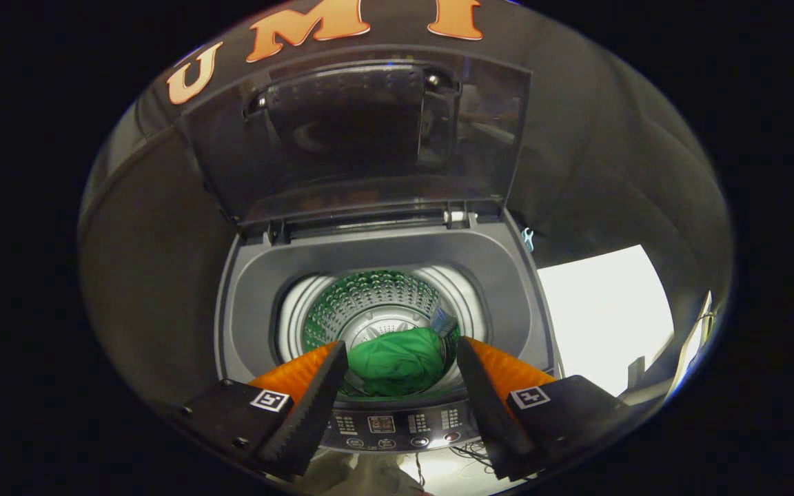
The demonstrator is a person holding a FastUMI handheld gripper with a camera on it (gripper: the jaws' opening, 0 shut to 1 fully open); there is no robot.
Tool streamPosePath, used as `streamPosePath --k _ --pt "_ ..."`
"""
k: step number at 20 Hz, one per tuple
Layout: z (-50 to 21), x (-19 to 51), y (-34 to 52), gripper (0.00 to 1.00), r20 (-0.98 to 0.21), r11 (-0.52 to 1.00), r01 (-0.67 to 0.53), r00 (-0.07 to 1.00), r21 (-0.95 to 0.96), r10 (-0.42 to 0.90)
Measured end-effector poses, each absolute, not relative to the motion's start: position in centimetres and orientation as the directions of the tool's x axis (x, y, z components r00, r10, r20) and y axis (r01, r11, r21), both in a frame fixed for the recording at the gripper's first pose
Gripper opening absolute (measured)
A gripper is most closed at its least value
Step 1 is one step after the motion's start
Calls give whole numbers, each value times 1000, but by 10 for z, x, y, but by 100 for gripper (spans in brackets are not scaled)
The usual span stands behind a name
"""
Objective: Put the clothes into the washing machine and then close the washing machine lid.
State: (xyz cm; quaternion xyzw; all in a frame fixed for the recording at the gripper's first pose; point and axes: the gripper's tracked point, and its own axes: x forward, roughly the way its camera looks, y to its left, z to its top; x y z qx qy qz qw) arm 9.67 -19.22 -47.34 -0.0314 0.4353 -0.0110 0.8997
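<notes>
Recording booth staged as a laundry corner — black cloth wall (611,158) beyond the fingers, a top-loading washing machine (383,255) ahead, its lid (362,138) raised.

1. Black cloth wall (611,151) hangs in soft folds and forms the backdrop.
2. A bright white surface (604,310) lies low against the cloth, strongly lit.
3. A small pale blue clip (527,238) sits on the cloth.
4. Lighting is dim overall.

Looking straight down into the washing machine (383,248): lid (362,138) propped upright behind the drum (376,303), green clothes (397,362) bunched at the drum's bottom. The gripper (402,355) hovers above the drum, fingers spread wide, holding nothing.
</notes>
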Motion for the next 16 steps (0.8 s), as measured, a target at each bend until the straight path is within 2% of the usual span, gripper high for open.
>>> streamPosePath --k 7,16 --pt "-365 112 -184 100 -655 999 -10 755 -52 -27" --pt "-238 165 -150 100 -471 1000 -16 882 -21 5"
